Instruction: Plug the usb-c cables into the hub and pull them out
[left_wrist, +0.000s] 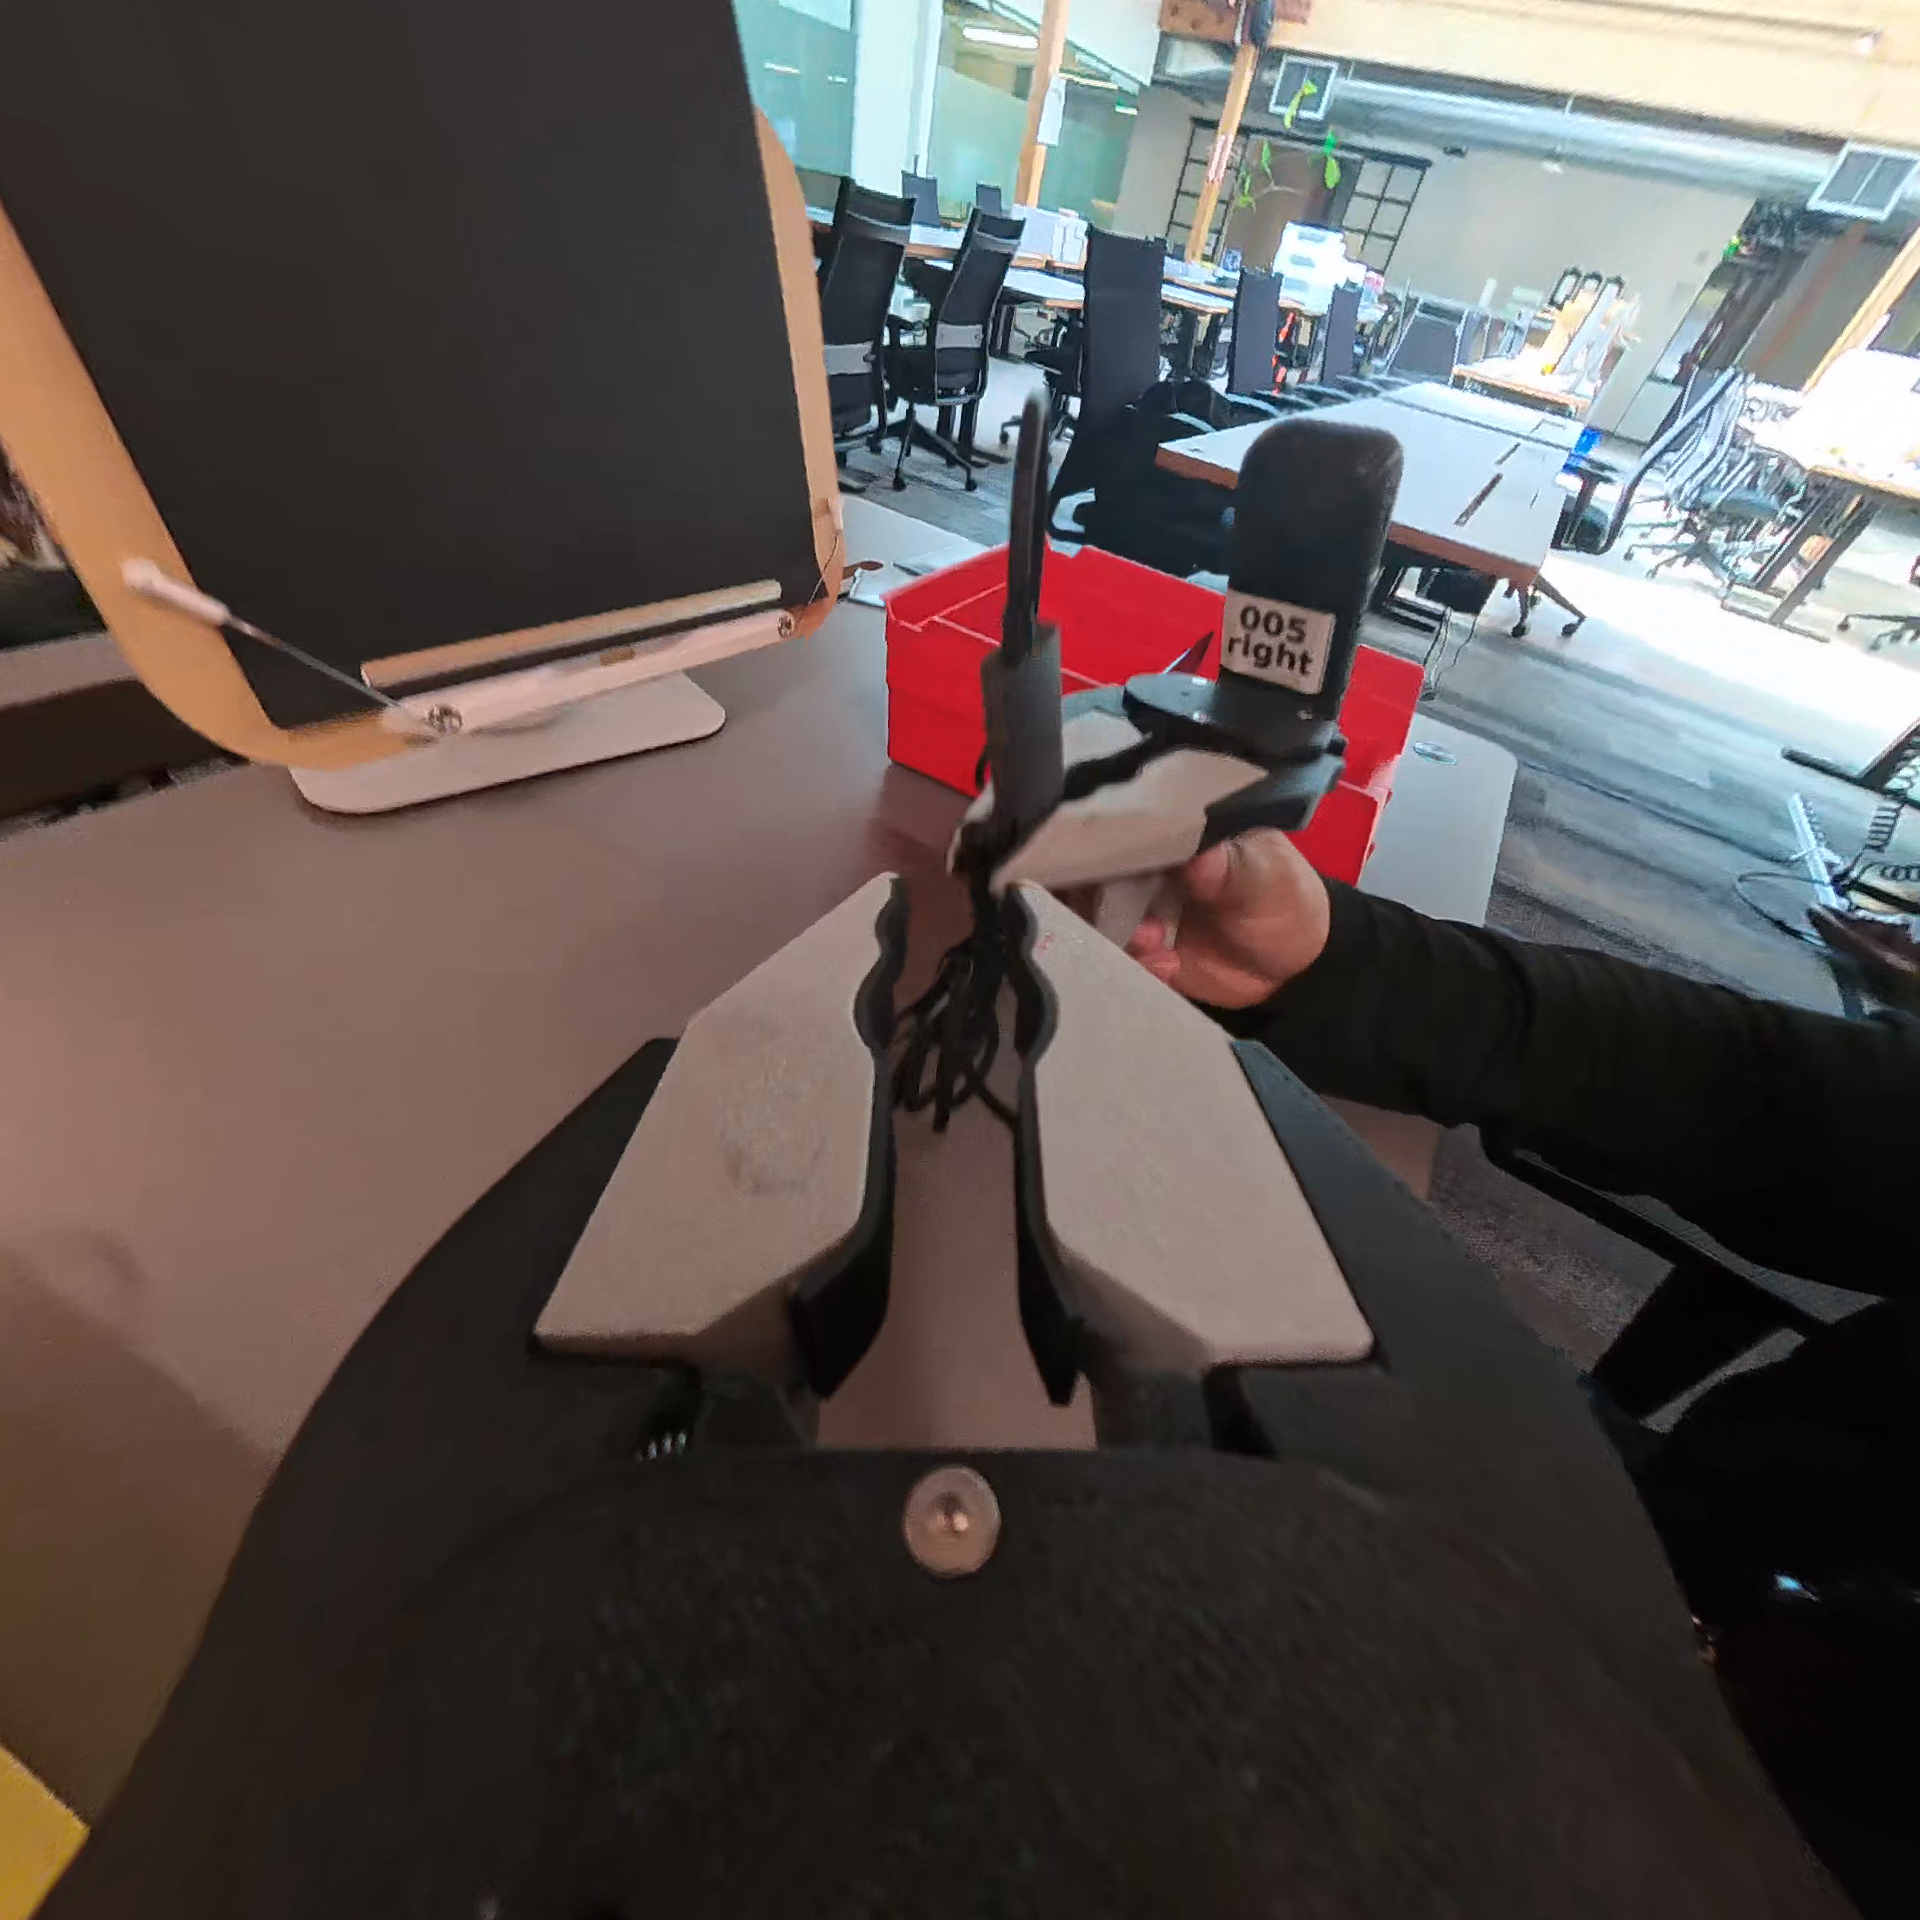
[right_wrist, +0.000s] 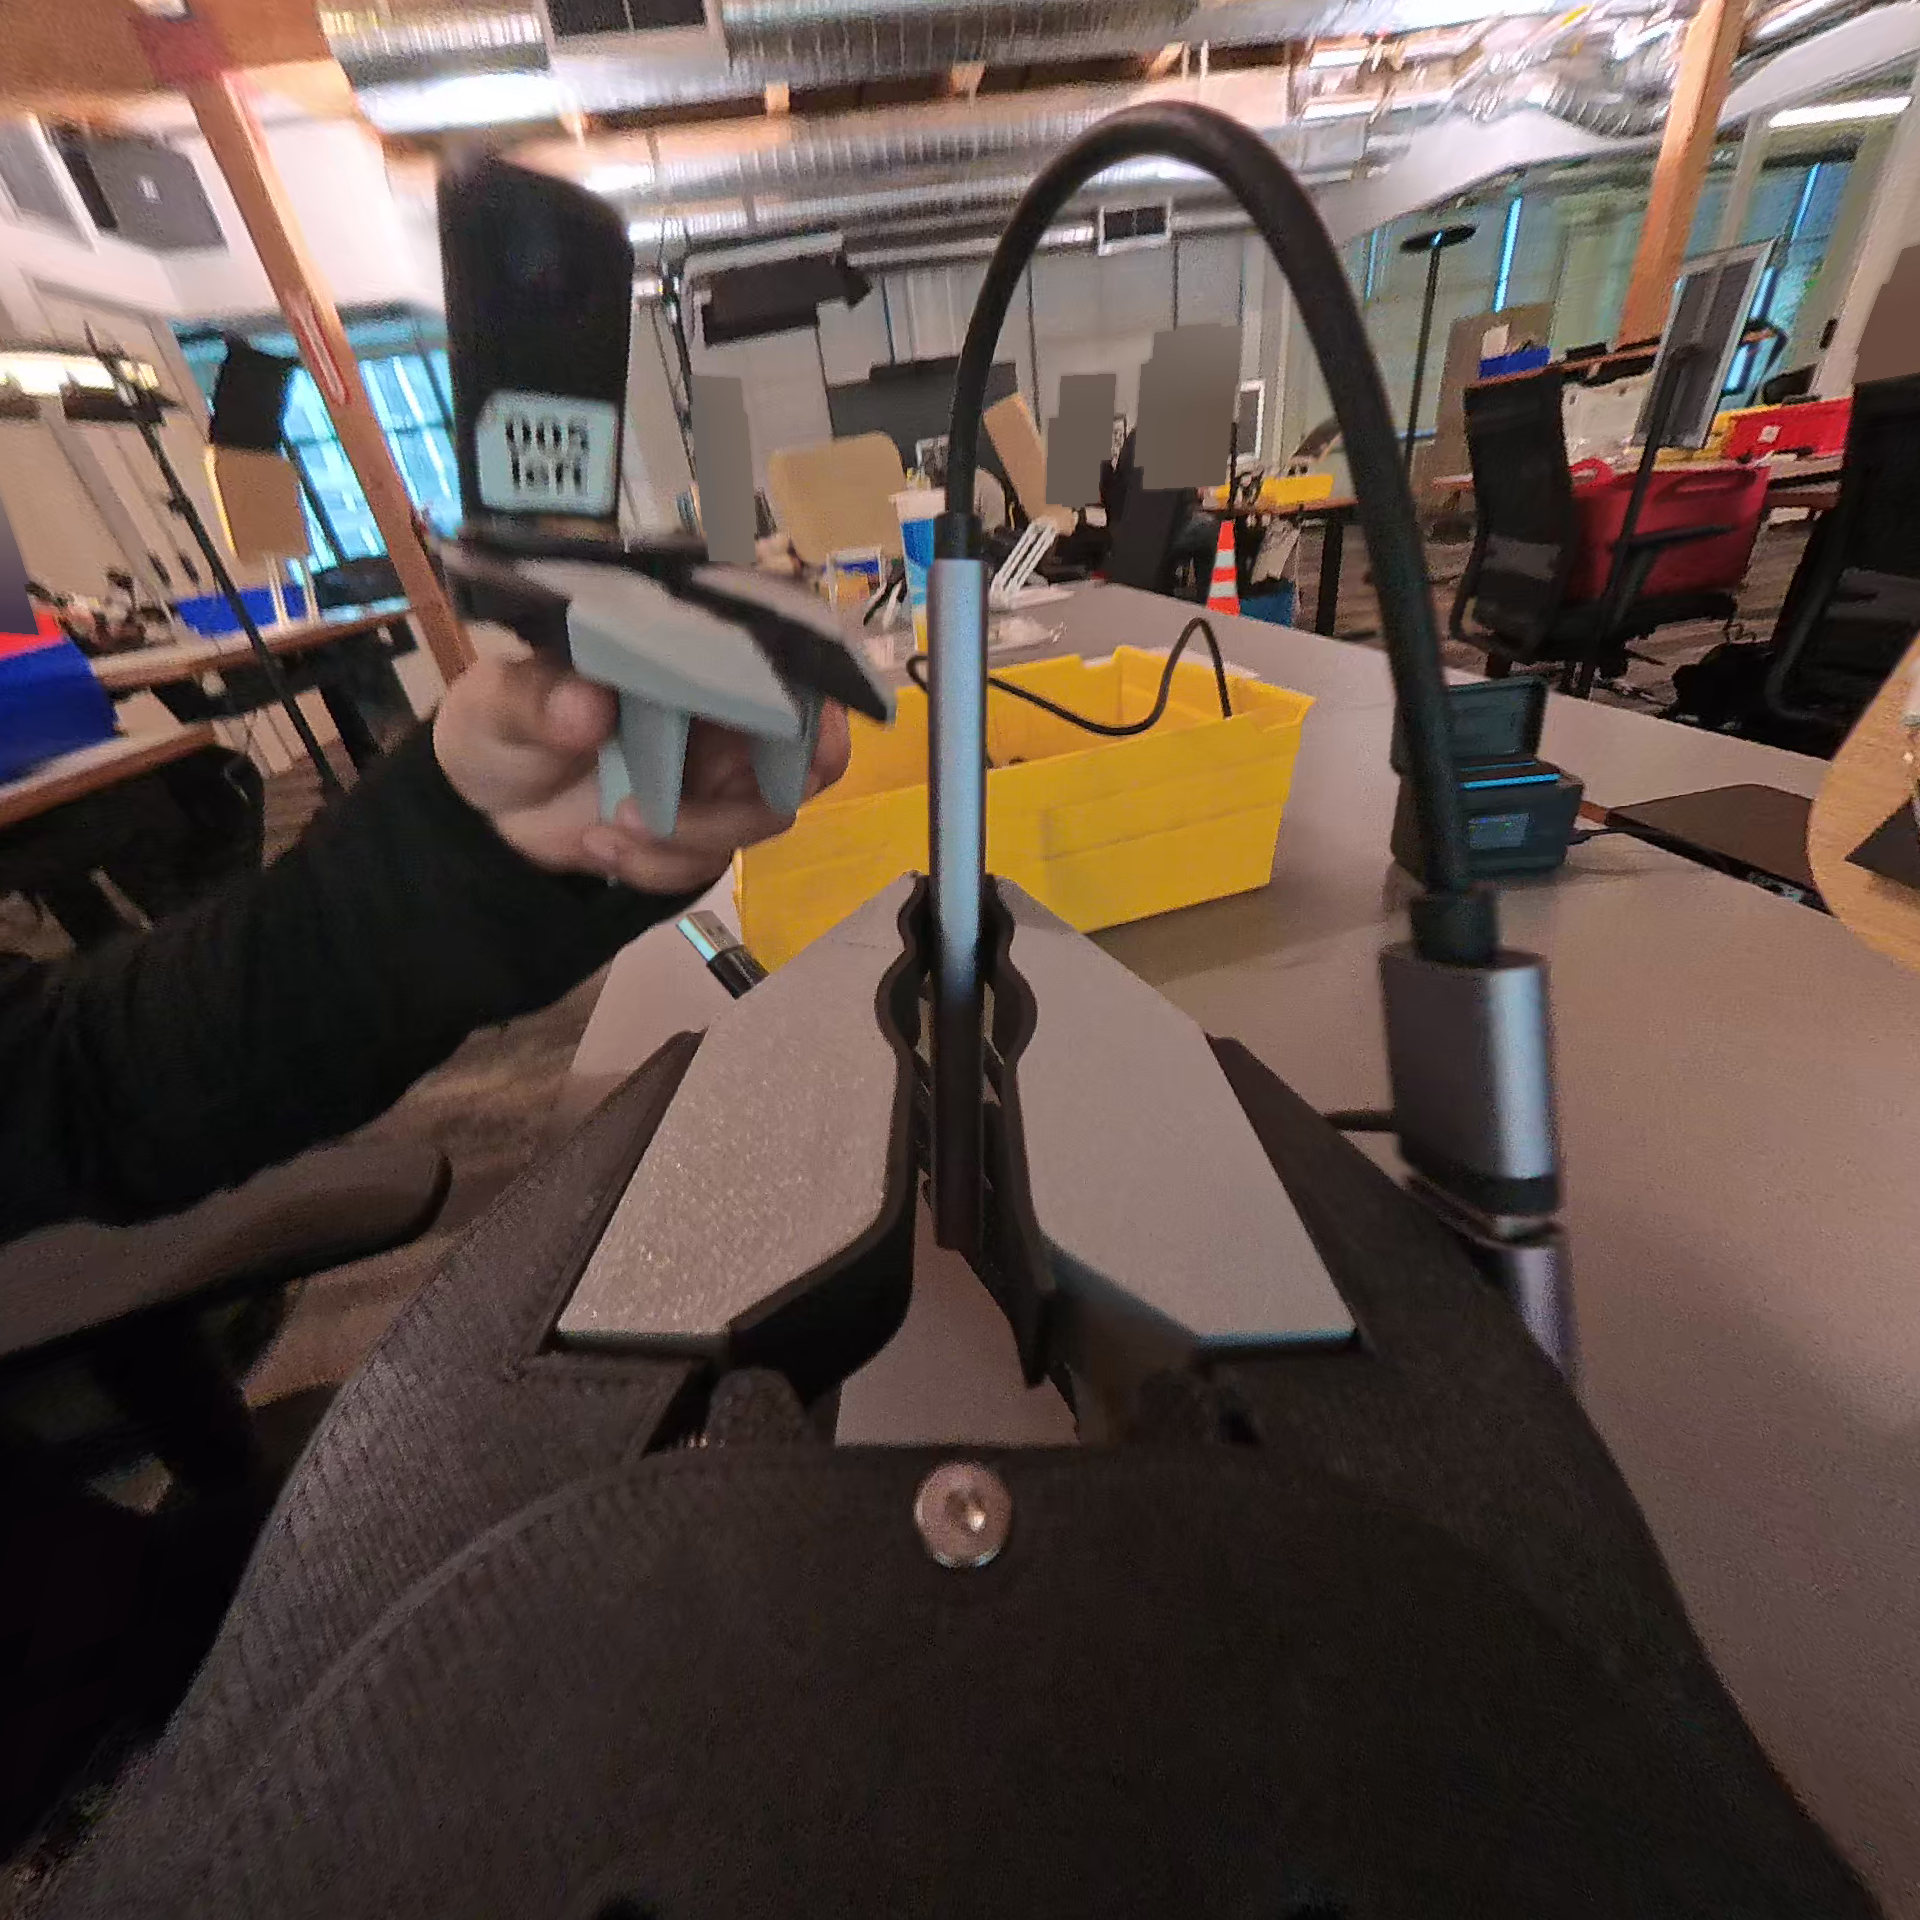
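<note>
My right gripper (right_wrist: 958, 904) is shut on a slim grey hub (right_wrist: 956, 727) and holds it upright above the table. The hub's thick black cable (right_wrist: 1195, 135) arches over to a grey plug (right_wrist: 1470, 1081) hanging at the right. In the left wrist view the right gripper (left_wrist: 982, 847) holds the hub (left_wrist: 1023, 717), and a bundle of thin black cables (left_wrist: 956, 1018) hangs below it. My left gripper (left_wrist: 958, 909) sits just under it, its jaws a narrow gap apart, with the cables showing in the gap. In the right wrist view the left gripper (right_wrist: 868, 707) is left of the hub, and a loose black plug (right_wrist: 717, 951) dangles below it.
A yellow bin (right_wrist: 1143, 821) holding a black cable stands behind the hub, with a black case (right_wrist: 1507, 800) to its right. A red bin (left_wrist: 1122, 623) stands behind the right gripper. A black panel on a white stand (left_wrist: 416, 312) stands on the grey table (left_wrist: 312, 987) at the far left. The gap from one gripper's tips to the other's is roughly 5 cm.
</note>
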